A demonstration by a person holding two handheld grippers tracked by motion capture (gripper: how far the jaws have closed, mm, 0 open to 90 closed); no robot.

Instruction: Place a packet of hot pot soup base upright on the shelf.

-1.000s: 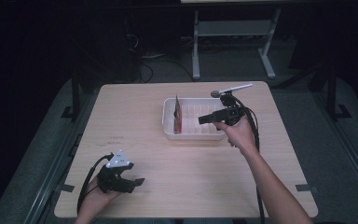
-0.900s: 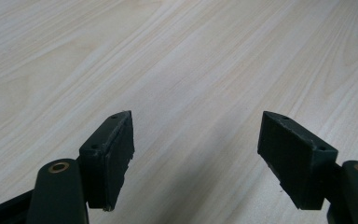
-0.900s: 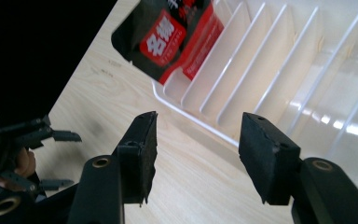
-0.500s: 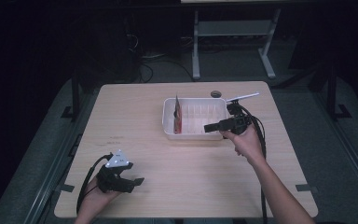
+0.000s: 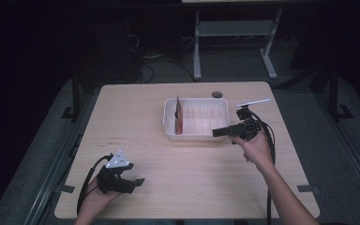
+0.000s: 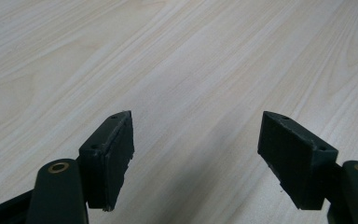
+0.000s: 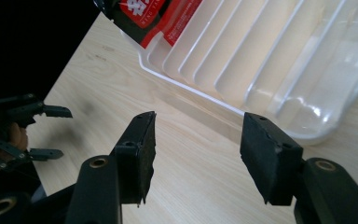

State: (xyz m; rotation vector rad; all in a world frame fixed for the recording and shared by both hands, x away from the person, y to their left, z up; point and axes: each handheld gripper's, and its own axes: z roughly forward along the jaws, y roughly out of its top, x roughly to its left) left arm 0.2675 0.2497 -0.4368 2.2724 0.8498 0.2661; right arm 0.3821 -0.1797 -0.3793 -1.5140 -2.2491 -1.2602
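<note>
A white ribbed plastic tray lies at the middle of the wooden table. A red printed packet stands on edge in its left end. My right gripper hovers just off the tray's front right corner and points left along the front rim. Its jaws are open and hold nothing. In the right gripper view the tray's rim runs just beyond the jaws, with the red packet at the top. My left gripper rests near the front left of the table, open over bare wood.
A small dark round hole sits at the table's far edge behind the tray. A white metal frame and cables stand on the dark floor beyond. The right gripper view shows the left gripper far off by the table's edge.
My right gripper has come back from above the tray toward the front right and sunk a little. The left gripper has stayed where it was.
</note>
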